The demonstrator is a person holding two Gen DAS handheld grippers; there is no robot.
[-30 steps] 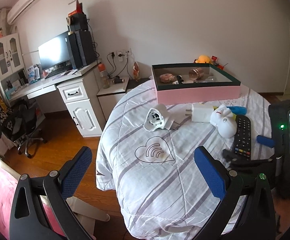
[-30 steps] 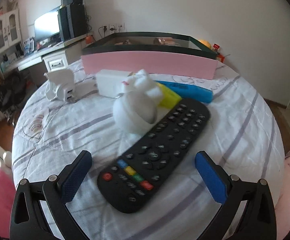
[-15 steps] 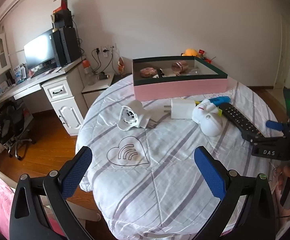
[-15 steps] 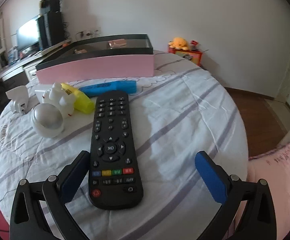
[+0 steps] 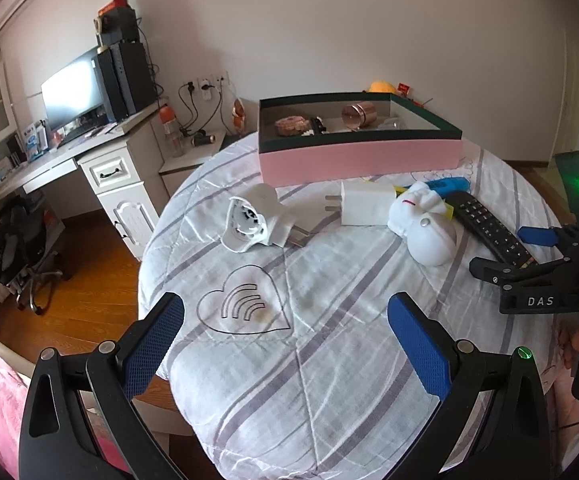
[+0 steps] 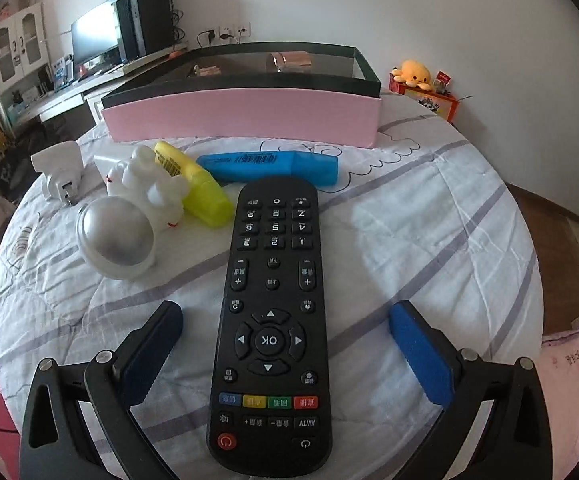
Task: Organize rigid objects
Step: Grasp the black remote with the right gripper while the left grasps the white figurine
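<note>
Bedding with grey stripes (image 5: 329, 360) covers the round surface I am working over, and at its far side sits a long pink box (image 6: 241, 122) with a dark rim, already holding a copper-coloured tin and a few small items I cannot make out. My right gripper (image 6: 285, 354) is low over the cover with its blue pads spread wide on either side of the black remote control (image 6: 271, 320), which lies flat, buttons up, between them; neither pad touches it. My left gripper (image 5: 285, 348) hangs back above the near edge, also spread wide and empty, over a heart outline stitched in the fabric. Left of the remote lies a white rabbit-shaped lamp (image 6: 129, 220) on its side, touching a yellow highlighter (image 6: 201, 196); a blue highlighter (image 6: 269, 166) lies just beyond the remote's far end, before the box. A white charger block (image 5: 365, 203) and a white plug adapter (image 5: 255, 222) rest further left.
</note>
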